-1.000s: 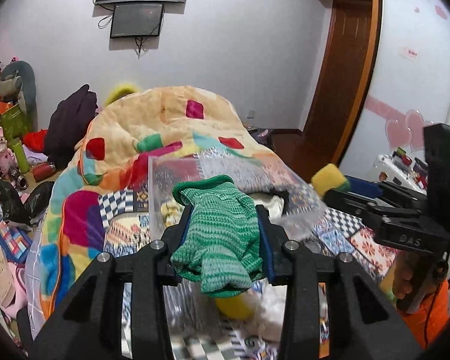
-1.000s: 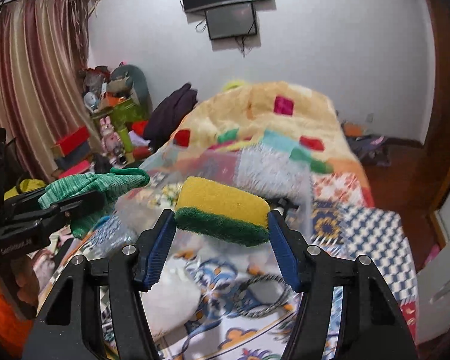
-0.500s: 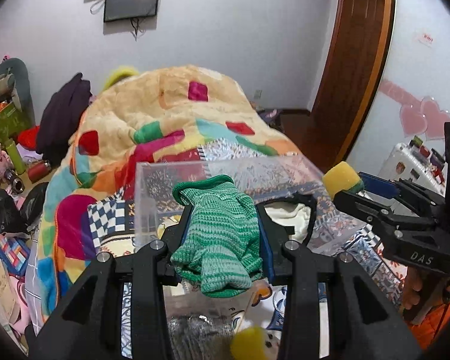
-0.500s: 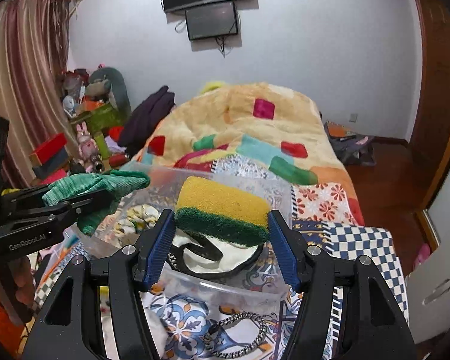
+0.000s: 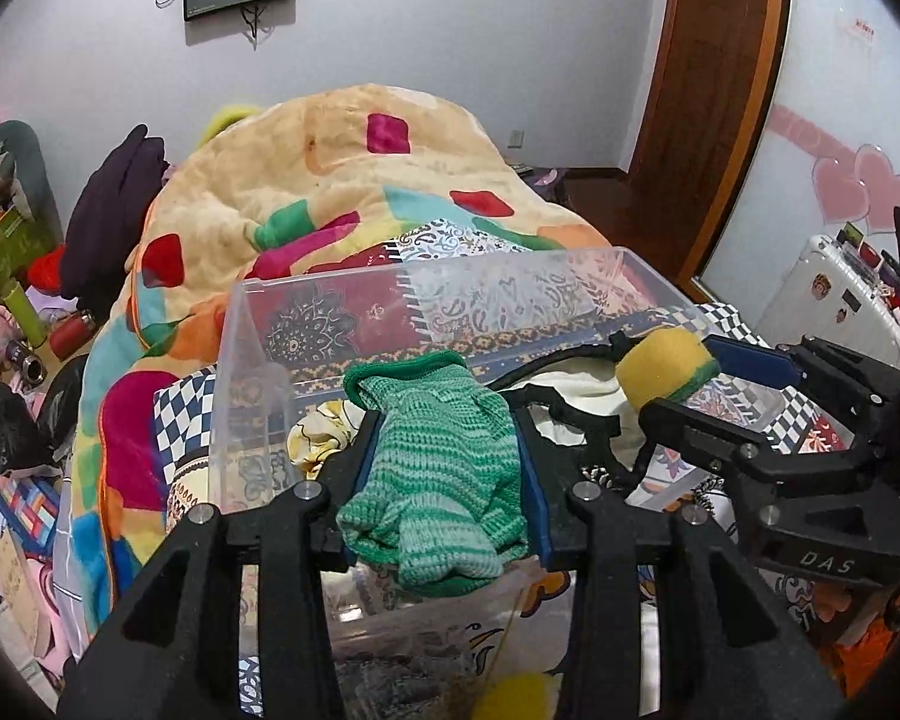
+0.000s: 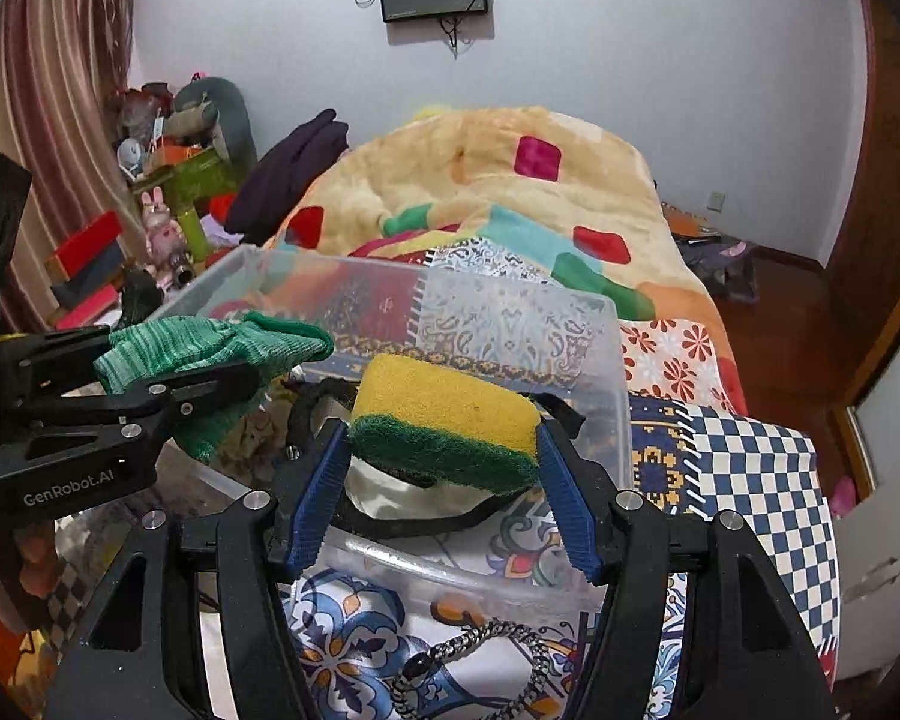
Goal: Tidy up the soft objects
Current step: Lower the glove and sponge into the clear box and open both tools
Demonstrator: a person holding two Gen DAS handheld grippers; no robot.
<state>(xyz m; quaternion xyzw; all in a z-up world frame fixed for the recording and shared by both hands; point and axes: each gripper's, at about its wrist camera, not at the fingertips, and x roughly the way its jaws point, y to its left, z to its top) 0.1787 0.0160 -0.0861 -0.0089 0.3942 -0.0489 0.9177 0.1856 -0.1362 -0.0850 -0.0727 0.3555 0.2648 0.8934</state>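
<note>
Left tool (image 5: 444, 480) is level and pointing forward, both fingers (image 5: 354, 468) pressed in hard on a bunched load between the blue pads. Right tool (image 6: 444, 468) sits just beside it at about the same height, fingers (image 6: 561, 498) wider apart but clamped on their own load. Each tool's black body shows in the other's view.

The glove (image 5: 435, 468) was striped green knit. The sponge (image 6: 444, 420) was yellow over dark green, between blue pads (image 6: 312, 498). The bin (image 5: 330, 312) was clear. Upper centre, the blanket (image 5: 330, 156) was cream with red, pink and green patches.
</note>
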